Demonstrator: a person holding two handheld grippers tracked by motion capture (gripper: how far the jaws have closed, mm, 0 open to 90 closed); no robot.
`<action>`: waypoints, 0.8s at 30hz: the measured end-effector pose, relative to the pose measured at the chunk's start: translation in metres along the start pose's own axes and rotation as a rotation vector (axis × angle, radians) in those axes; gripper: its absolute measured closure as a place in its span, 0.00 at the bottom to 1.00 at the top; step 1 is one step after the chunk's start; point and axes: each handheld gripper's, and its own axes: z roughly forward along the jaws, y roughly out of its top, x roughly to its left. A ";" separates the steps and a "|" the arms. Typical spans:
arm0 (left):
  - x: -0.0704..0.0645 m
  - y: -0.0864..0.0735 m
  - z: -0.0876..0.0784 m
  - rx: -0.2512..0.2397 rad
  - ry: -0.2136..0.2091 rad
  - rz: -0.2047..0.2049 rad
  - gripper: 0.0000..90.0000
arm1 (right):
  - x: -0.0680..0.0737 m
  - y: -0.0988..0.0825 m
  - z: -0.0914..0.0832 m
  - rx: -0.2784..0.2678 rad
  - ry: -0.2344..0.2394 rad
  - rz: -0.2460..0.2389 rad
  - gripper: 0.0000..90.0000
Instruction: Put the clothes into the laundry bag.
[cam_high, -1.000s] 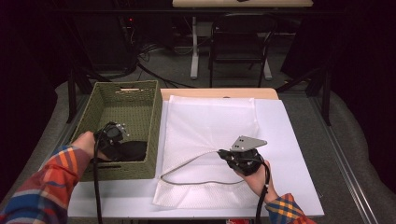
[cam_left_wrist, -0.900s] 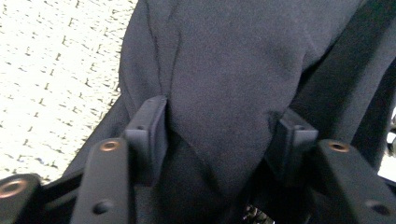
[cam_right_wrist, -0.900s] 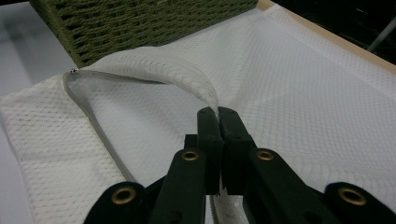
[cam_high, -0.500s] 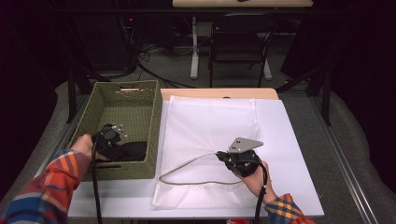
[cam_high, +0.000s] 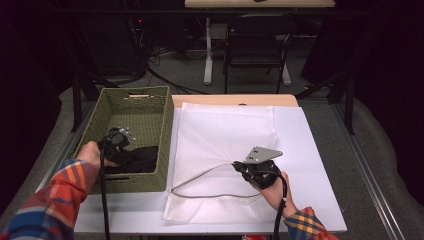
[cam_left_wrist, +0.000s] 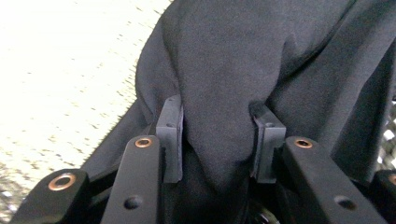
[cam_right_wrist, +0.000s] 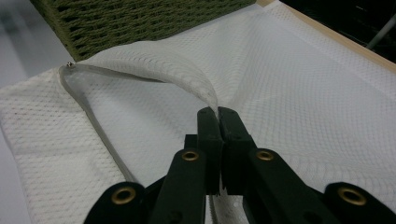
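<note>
A black garment (cam_high: 142, 159) lies in the green woven basket (cam_high: 131, 92) at the table's left. My left gripper (cam_high: 125, 152) reaches into the basket. Its jaws have just been closing, and in the left gripper view the pads (cam_left_wrist: 170, 135) press a fold of the black garment (cam_left_wrist: 233, 60) between them. A white mesh bag (cam_high: 225, 130) lies flat on the table. My right gripper (cam_high: 239, 167) is shut on the upper edge of its mouth. In the right gripper view that lifted edge (cam_right_wrist: 154, 72) arches up from the gripper (cam_right_wrist: 218, 116), leaving the mouth open toward the basket (cam_right_wrist: 140, 18).
The bag rests on a white table top (cam_high: 315, 150) with a wooden strip (cam_high: 235, 99) along the far edge. Beyond the table stand a black chair (cam_high: 255, 50) and desk legs on a dark floor. Black cables trail from both grippers toward the near edge.
</note>
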 end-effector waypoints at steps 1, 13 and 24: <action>0.001 0.002 0.000 -0.002 0.011 -0.002 0.71 | -0.001 0.000 0.000 0.000 0.001 0.004 0.98; 0.005 0.006 0.008 0.078 0.002 0.080 0.30 | 0.002 -0.004 0.005 0.024 0.011 -0.010 0.98; 0.009 0.011 0.023 0.143 -0.020 0.113 0.06 | -0.002 -0.005 0.002 0.016 0.012 -0.001 0.98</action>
